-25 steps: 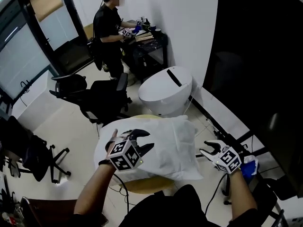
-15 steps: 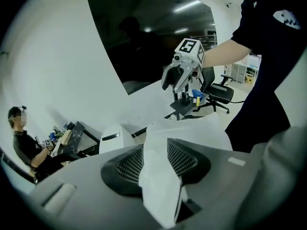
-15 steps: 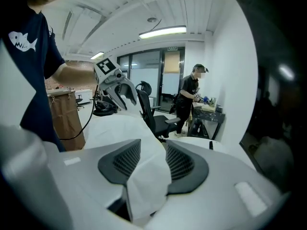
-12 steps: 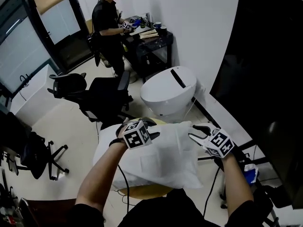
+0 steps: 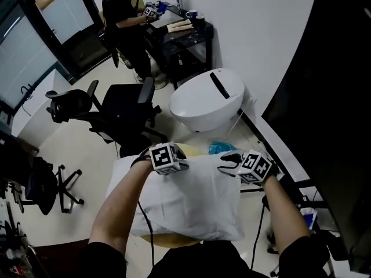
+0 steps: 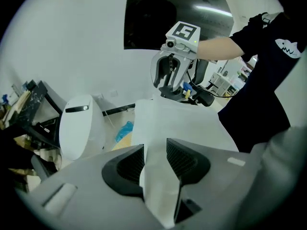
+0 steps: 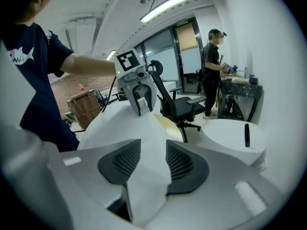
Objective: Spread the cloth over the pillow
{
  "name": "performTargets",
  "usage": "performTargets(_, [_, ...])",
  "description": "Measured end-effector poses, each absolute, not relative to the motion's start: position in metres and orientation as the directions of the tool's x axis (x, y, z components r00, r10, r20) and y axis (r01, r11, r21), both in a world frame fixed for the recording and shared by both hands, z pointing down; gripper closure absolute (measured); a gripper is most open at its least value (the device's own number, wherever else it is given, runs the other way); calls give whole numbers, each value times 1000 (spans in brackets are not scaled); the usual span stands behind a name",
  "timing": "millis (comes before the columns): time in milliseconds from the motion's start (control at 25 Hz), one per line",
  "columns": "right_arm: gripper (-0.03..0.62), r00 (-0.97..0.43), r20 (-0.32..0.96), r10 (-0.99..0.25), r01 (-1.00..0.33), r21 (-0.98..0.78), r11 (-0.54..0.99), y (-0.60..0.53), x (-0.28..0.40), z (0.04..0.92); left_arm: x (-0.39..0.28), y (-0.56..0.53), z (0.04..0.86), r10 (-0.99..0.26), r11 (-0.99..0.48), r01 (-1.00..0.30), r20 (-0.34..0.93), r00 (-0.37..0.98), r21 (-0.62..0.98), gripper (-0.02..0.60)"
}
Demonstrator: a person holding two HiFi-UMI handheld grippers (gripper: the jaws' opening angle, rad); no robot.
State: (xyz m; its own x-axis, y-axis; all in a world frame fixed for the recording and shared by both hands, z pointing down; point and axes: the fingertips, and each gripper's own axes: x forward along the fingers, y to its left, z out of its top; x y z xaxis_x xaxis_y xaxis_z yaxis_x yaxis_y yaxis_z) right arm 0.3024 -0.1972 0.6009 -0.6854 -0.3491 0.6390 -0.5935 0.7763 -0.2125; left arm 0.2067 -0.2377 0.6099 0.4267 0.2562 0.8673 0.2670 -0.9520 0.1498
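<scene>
A white cloth (image 5: 191,201) lies draped over the pillow on a round yellowish table (image 5: 168,240); I cannot tell the pillow's own surface from the cloth. My left gripper (image 5: 161,152) is at the cloth's far left corner, its jaws closing with a fold of cloth (image 6: 156,176) pinched between the pads. At the far right corner my right gripper (image 5: 228,161) holds another fold of cloth (image 7: 144,176) between its pads. Each gripper shows in the other's view: the right gripper (image 6: 170,78) and the left gripper (image 7: 139,97), both gripping the cloth's edge.
A white egg-shaped bin (image 5: 206,100) stands just beyond the table, with a blue bag (image 5: 220,147) beside it. Black office chairs (image 5: 124,109) stand to the left. A person (image 5: 119,16) works at a black table (image 5: 185,36) at the back. A dark wall panel runs along the right.
Both grippers have moved away from me to the pillow's far edge, drawing the cloth with them. The right gripper, empty and beside the pillow before, now holds the cloth.
</scene>
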Motion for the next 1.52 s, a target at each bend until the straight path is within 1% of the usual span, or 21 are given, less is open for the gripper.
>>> performTargets(160, [421,-697,668,-260,-563,-286,775,-200,305,636,203,-240,625,301,-946,243,854,425,212,445])
performTargets(200, [421,-699,671,-246,-558,-297,775,-199,305,642,202,-239,626,307,-945,246,853,422,218,454])
performTargets(280, [421,-699,675,-237,-554,-302,776,-200,304,650,201,-237,625,306,-943,260,854,420,209,505])
performTargets(360, [419,-695,673,-252,-560,-288,777,-204,305,653,202,-236,622,294,-942,283,857,424,183,551])
performTargets(440, [413,-695,671,-258,-562,-282,778,-206,305,656,202,-233,617,279,-939,312,858,432,148,581])
performTargets(520, [413,-703,669,-241,-550,-298,780,-204,304,656,202,-230,611,254,-936,338,859,444,102,581])
performTargets(560, [427,-707,666,-235,-544,-301,783,-202,303,655,203,-229,606,238,-934,349,859,453,74,581])
performTargets(720, [570,-696,659,-284,-542,-224,810,-192,301,631,199,-220,583,156,-925,375,852,499,-50,581])
performTargets(760, [583,-688,660,-302,-542,-190,819,-187,299,622,197,-216,576,132,-918,387,850,510,-90,581])
performTargets(960, [583,-656,657,-372,-492,0,870,-148,276,569,174,-181,539,31,-851,451,832,553,-268,581])
performTargets(1120, [583,-650,649,-395,-455,85,887,-103,250,540,144,-136,525,6,-820,469,812,583,-330,581])
performTargets(1360, [583,-616,684,-392,-437,117,892,-39,213,547,106,-69,559,-7,-768,535,840,543,-352,581])
performTargets(1520, [583,-604,713,-356,-444,69,893,-11,194,579,89,-51,588,8,-789,528,854,520,-314,581])
